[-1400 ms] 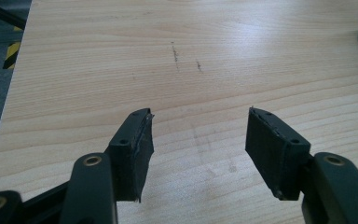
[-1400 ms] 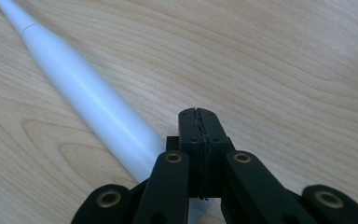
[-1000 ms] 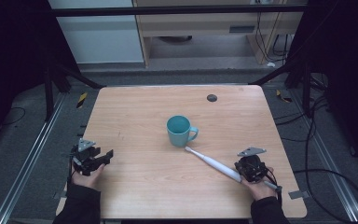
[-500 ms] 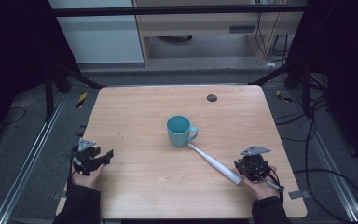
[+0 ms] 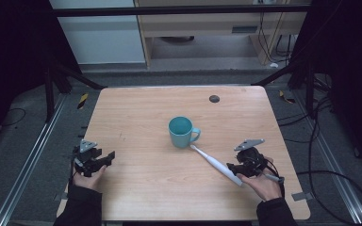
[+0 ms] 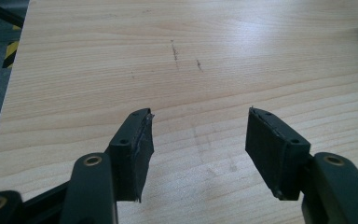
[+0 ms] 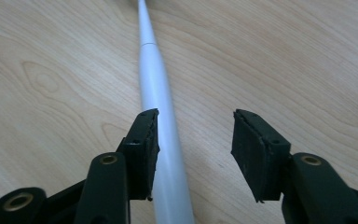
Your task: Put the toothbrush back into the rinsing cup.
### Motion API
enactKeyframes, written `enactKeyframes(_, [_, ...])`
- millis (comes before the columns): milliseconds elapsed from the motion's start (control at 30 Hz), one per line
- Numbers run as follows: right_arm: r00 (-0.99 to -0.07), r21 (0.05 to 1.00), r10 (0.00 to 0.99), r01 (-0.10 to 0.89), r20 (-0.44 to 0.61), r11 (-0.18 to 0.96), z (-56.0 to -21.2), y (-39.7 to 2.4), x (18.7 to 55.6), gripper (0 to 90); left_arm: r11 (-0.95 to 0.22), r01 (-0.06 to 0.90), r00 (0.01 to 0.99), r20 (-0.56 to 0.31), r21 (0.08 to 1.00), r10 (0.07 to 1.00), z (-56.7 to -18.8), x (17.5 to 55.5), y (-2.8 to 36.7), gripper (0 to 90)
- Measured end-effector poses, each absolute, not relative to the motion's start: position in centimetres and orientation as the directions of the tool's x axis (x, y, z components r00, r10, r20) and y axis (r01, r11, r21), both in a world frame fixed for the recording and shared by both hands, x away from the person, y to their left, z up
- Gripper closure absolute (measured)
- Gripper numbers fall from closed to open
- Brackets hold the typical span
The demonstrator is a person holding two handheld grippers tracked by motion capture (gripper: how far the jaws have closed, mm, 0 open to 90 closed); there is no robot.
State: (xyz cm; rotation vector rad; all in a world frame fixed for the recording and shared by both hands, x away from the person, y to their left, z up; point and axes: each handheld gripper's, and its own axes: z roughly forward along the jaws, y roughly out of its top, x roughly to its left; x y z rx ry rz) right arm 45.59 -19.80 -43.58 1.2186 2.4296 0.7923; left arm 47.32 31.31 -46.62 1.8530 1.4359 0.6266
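Wooden table (image 5: 136, 197) under me, teal mug (image 5: 181, 132) standing upright at its middle. White electric toothbrush (image 5: 214, 165) lies flat on the wood, head end touching the mug's base, handle end running toward my right gripper (image 5: 235, 168). My right jaws have just been opening: about half spread, the toothbrush (image 7: 161, 121) lying between them close by one pad (not pressed). My left gripper (image 5: 104, 158) sits at the table's left edge, well apart, jaws wide, holding nothing, bare wood beneath (image 6: 198, 135).
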Motion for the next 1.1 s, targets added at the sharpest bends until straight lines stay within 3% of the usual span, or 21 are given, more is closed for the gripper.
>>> enactKeyframes(467, [-0.668,0.494,0.744,0.649,0.005,0.579,-43.5,-17.6,47.0,49.6,-0.149,0.627,0.274,-0.037,0.764,0.961,-46.7,47.4,31.3,40.5])
enactKeyframes(1100, [-0.696,0.353,0.718,0.677,0.020,0.646,-45.8,-15.7,48.7,53.7,-0.154,0.634,0.275,-0.035,0.758,0.961,-46.8,47.5,31.3,40.3])
